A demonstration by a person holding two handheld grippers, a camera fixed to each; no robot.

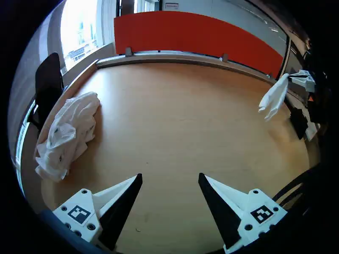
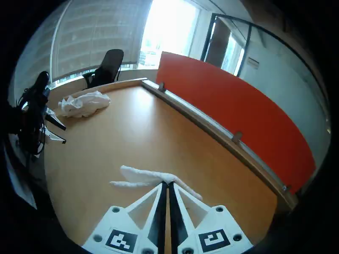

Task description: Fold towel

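- A wooden desk [image 1: 178,127] is stretching from near to far, with an orange partition [image 1: 195,34] standing along its far edge
- A black chair [image 1: 46,84] is sitting beyond the desk's left edge, beside bright windows [image 1: 80,29]
- A heap of white cloth [image 1: 70,131] is lying crumpled on the desk close to its left edge
- The towel [image 1: 274,98] is hanging bunched above the desk's right side in the left gripper view, well apart from the heap; in the right gripper view it is trailing ahead of the fingertips over the wood
- The right gripper [image 2: 167,186] is pinching the towel, its fingers pressed together on the cloth
- The left gripper [image 1: 169,180] is hovering over bare wood at the near side of the desk, its fingers spread wide apart and gripping nothing
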